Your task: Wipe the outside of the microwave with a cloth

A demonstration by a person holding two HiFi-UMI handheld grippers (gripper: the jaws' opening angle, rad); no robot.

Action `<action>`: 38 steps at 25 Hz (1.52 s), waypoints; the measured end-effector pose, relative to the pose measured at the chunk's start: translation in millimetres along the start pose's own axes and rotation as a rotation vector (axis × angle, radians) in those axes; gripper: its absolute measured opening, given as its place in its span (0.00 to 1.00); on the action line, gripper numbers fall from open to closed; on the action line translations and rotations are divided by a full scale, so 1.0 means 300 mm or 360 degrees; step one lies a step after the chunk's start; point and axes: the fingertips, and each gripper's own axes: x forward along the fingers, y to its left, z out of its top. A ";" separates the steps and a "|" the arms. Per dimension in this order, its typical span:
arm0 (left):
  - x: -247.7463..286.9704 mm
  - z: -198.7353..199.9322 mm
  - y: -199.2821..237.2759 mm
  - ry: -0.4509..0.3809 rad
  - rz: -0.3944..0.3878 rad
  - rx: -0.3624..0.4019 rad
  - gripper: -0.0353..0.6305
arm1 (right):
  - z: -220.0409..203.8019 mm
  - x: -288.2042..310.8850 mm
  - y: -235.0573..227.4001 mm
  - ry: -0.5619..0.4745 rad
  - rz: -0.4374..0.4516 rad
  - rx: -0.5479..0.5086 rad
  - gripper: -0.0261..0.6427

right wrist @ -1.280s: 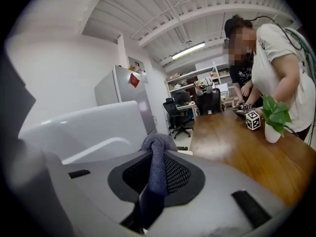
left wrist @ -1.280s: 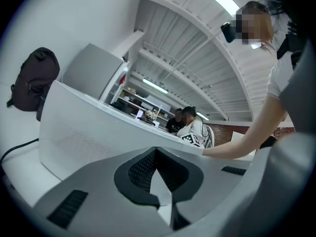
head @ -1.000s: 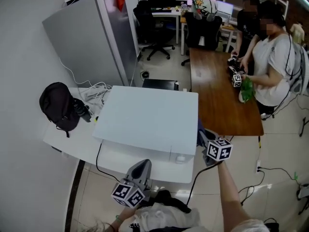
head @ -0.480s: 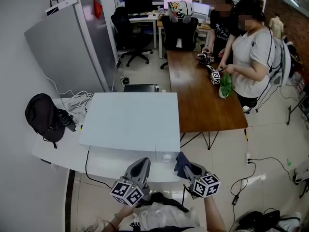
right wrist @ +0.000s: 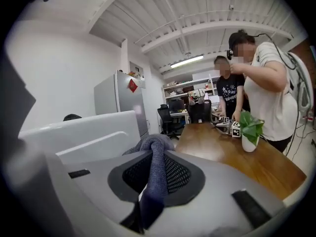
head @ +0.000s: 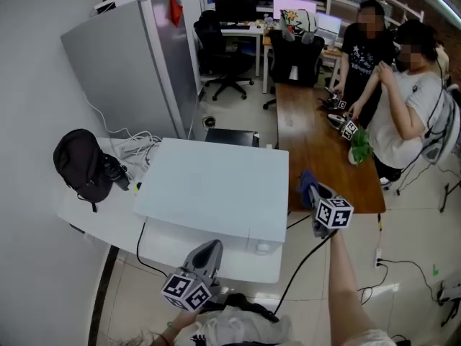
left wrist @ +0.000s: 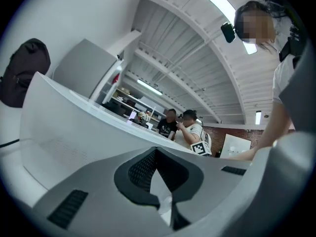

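The white microwave [head: 216, 186] stands on a white counter [head: 94, 218], its top facing me. My right gripper [head: 315, 197] is beside the microwave's right side, shut on a blue-grey cloth [head: 307, 182] that bunches out past the fingertips. In the right gripper view the cloth [right wrist: 157, 164] is pinched between the jaws, with the microwave [right wrist: 84, 132] to the left. My left gripper [head: 207, 253] hangs low in front of the microwave, jaws shut with nothing in them. In the left gripper view that gripper [left wrist: 157, 154] points up along the microwave's white face [left wrist: 74, 127].
A black bag [head: 83, 164] and cables lie on the counter's left. A grey fridge [head: 133, 63] stands behind. A long wooden table [head: 317, 146] with a small plant [head: 360, 148] is on the right, where two people [head: 403, 99] stand. Office chairs and desks are farther back.
My right gripper with the cloth has swung from the microwave's front lower corner out and up to its right side. The left gripper has stayed low at the front.
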 end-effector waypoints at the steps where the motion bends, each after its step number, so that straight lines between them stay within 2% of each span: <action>1: -0.009 0.008 0.022 -0.0012 0.0034 -0.0004 0.03 | 0.005 0.064 -0.007 0.0027 0.0008 0.0005 0.15; 5: -0.051 0.039 0.105 -0.0057 0.0181 -0.0012 0.03 | -0.048 0.267 -0.022 0.0170 0.0027 0.0080 0.15; 9: -0.090 0.045 0.155 -0.0050 0.0273 -0.0010 0.03 | -0.128 0.380 0.016 0.0281 0.0041 0.0129 0.15; 12: -0.097 0.027 0.164 -0.0043 0.0299 -0.0023 0.03 | -0.186 0.422 0.055 0.0335 0.0057 0.0144 0.15; 15: -0.080 0.028 0.146 -0.0041 0.0277 -0.0007 0.03 | -0.197 0.406 0.068 0.0316 0.0079 0.0221 0.15; 22: -0.035 0.004 0.121 -0.0015 0.0198 -0.0020 0.03 | -0.341 0.177 0.200 0.0345 0.0242 0.0143 0.15; 27: -0.001 -0.012 0.061 0.0009 0.0086 -0.0024 0.03 | -0.430 -0.101 0.336 0.0285 0.0296 0.0260 0.15; 33: 0.012 -0.026 0.002 0.0020 -0.0013 -0.0036 0.03 | -0.507 -0.382 0.490 0.0246 0.0291 0.0382 0.15; 38: -0.042 -0.043 -0.012 0.0017 -0.0004 -0.0061 0.03 | -0.556 -0.417 0.515 0.0237 0.0236 0.0467 0.15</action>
